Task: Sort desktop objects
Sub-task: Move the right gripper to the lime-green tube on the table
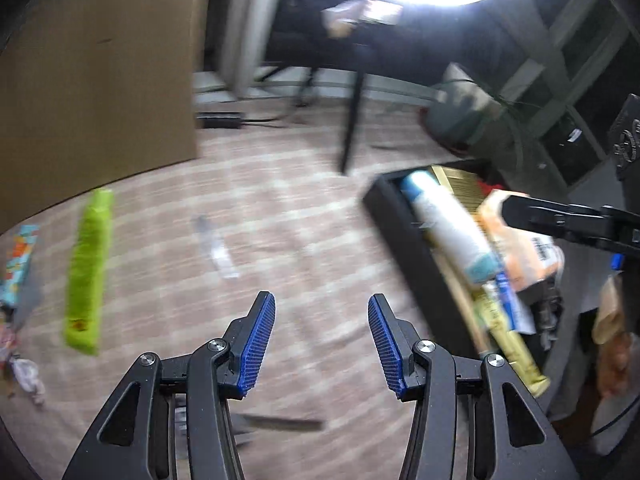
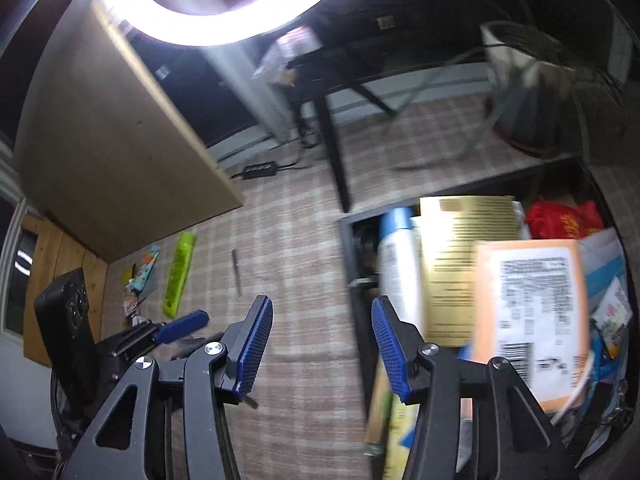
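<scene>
My left gripper [image 1: 322, 344] is open and empty above the checked tablecloth [image 1: 280, 240]. A lime green tube [image 1: 89, 268] lies to its left, and a clear pen-like item [image 1: 218, 250] lies ahead. A black box [image 1: 404, 232] at the right holds a white spray bottle [image 1: 448, 228], a gold box [image 1: 460, 184] and an orange packet [image 1: 520, 244]. My right gripper [image 2: 320, 350] is open and empty beside the black box [image 2: 354, 248], next to the bottle [image 2: 396, 264], gold box [image 2: 460, 256] and orange packet [image 2: 532, 308]. The green tube [image 2: 178, 274] shows far left.
A colourful wrapper [image 1: 18, 264] and small candies [image 1: 28, 374] lie at the left edge. A grey flat strip [image 1: 280, 423] lies under my left gripper. A cardboard panel [image 1: 100, 72] stands behind. A red bag [image 2: 564, 220] sits in the box. A ring light [image 2: 224, 8] shines overhead.
</scene>
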`<state>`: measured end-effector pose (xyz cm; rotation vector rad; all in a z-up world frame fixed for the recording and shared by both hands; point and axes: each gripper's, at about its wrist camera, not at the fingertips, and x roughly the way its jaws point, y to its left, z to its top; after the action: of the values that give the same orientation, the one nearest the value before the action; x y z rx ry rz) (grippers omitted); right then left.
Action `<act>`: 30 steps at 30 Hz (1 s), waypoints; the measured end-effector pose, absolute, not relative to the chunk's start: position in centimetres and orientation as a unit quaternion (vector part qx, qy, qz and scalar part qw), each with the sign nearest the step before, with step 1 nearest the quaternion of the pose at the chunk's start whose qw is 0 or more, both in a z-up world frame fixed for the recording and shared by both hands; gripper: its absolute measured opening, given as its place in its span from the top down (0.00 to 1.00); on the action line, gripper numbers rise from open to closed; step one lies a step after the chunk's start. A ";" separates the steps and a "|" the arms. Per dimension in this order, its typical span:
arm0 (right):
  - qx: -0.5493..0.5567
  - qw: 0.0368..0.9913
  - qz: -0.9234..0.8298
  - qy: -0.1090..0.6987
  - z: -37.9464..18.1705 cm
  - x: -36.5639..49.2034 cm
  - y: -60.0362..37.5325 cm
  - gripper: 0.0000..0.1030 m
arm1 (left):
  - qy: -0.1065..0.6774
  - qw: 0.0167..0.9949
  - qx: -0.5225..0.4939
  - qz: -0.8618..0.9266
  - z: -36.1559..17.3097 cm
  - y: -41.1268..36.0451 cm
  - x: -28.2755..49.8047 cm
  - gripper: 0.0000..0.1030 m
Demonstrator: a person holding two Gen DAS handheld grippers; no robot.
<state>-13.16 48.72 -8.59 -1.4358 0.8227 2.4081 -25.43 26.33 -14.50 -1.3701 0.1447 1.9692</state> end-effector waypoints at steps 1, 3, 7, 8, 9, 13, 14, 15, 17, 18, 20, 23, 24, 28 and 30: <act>-0.490 0.105 0.819 0.279 -8.7 -13.8 48.0 0.53 | 0.057 0.355 -0.532 0.766 -14.6 25.8 -25.9 0.49; -0.491 0.096 0.820 0.278 -8.9 -14.7 46.9 0.50 | 0.059 0.332 -0.534 0.776 -15.1 23.3 -27.5 0.49; -0.496 0.078 0.818 0.282 -10.0 -17.0 44.6 0.50 | 0.059 0.298 -0.542 0.783 -16.3 19.7 -30.5 0.48; -0.497 0.075 0.817 0.284 -10.3 -17.5 44.1 0.50 | 0.062 0.286 -0.545 0.785 -16.7 18.8 -31.3 0.48; -0.498 0.072 0.816 0.285 -10.6 -18.0 43.7 0.50 | 0.063 0.279 -0.547 0.786 -17.1 18.1 -32.0 0.48; -0.505 0.057 0.813 0.285 -11.9 -20.3 41.5 0.50 | 0.060 0.257 -0.553 0.790 -18.4 15.6 -34.7 0.46; -0.507 0.053 0.811 0.287 -12.3 -21.0 41.0 0.50 | 0.059 0.253 -0.554 0.791 -18.6 15.3 -35.2 0.46; -0.510 0.049 0.809 0.288 -12.6 -21.6 40.5 0.50 | 0.059 0.250 -0.554 0.792 -18.8 14.8 -35.8 0.46; -0.515 0.041 0.805 0.291 -13.4 -23.1 39.5 0.50 | 0.060 0.249 -0.556 0.791 -19.3 14.1 -36.8 0.46; -0.517 0.036 0.803 0.293 -13.8 -23.8 39.1 0.50 | 0.062 0.248 -0.557 0.790 -19.5 13.9 -37.1 0.46; -0.522 0.026 0.800 0.294 -14.6 -25.5 38.1 0.50 | 0.066 0.246 -0.558 0.790 -20.0 13.6 -37.7 0.46; -0.534 0.019 0.794 0.290 -16.0 -28.1 36.8 0.50 | 0.069 0.253 -0.563 0.784 -20.7 13.5 -38.4 0.46; -0.537 0.015 0.792 0.291 -16.5 -28.9 36.4 0.50 | 0.069 0.255 -0.563 0.783 -20.9 13.5 -38.5 0.46; -0.550 -0.003 0.779 0.300 -18.6 -32.0 34.8 0.50 | 0.057 0.267 -0.568 0.776 -21.6 13.8 -39.2 0.46; -0.557 -0.007 0.773 0.304 -19.5 -32.9 34.3 0.50 | 0.053 0.273 -0.570 0.774 -21.9 14.0 -39.4 0.46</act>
<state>-32.93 34.32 -19.52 -1.7578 0.9605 2.4382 -39.42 13.98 -21.86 -1.5328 0.1417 2.0815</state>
